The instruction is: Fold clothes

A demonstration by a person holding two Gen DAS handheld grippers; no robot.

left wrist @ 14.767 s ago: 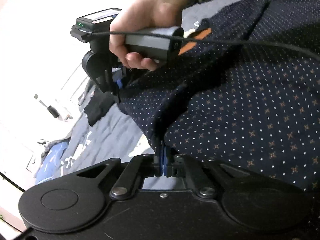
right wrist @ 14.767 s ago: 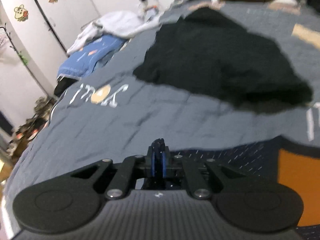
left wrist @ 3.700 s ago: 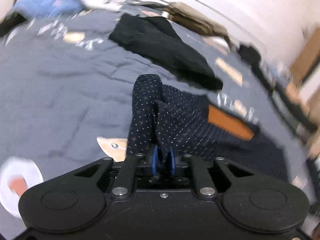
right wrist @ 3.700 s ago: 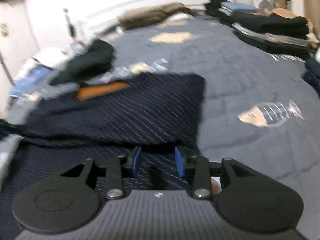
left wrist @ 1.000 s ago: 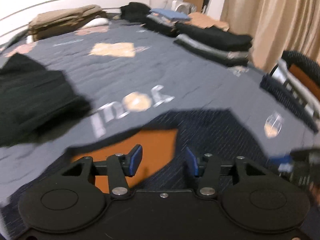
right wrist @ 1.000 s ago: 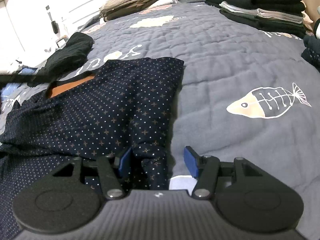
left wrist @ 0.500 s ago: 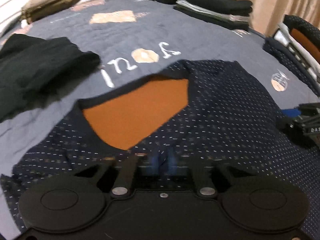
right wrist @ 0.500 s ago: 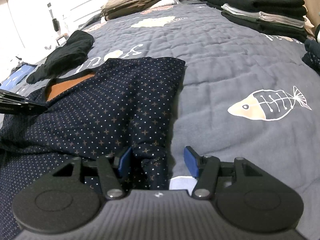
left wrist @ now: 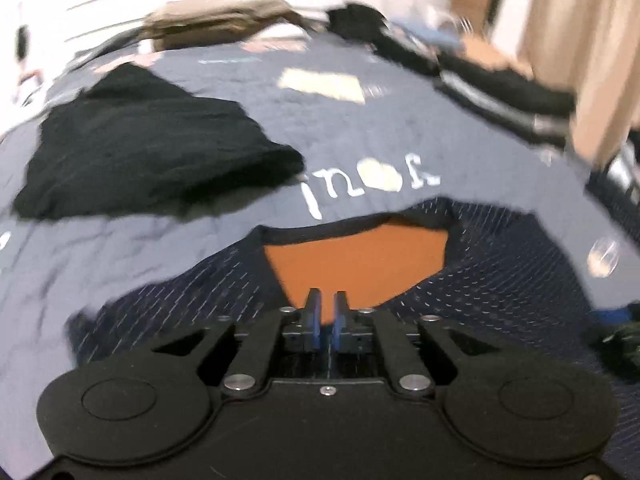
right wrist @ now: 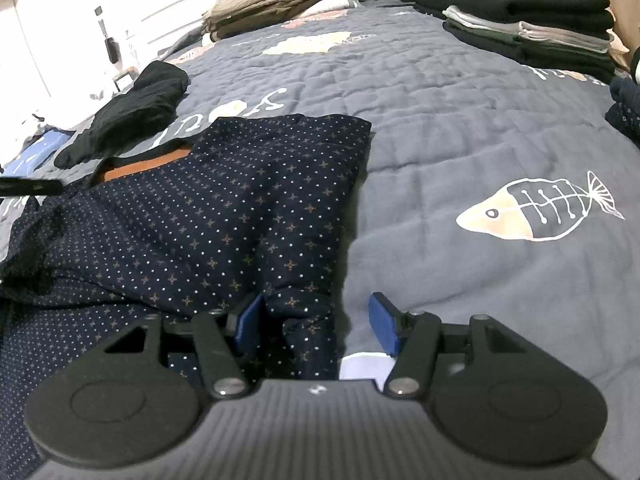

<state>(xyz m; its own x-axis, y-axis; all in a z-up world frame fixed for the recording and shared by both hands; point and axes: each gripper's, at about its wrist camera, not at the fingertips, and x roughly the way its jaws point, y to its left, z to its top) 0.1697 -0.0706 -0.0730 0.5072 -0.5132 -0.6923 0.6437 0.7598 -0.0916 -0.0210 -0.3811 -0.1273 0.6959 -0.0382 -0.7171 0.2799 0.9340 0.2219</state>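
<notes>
since closing, left claw [left wrist: 327,312] sits at dotted shirt's [right wrist: 224,216] collar.

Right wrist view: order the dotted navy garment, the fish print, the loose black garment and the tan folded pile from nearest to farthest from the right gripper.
1. Dotted navy garment: a fold lies between the open fingers of the right gripper.
2. Fish print: ahead, to the right.
3. Loose black garment: farther, on the left.
4. Tan folded pile: at the far edge of the bed, centre.
</notes>
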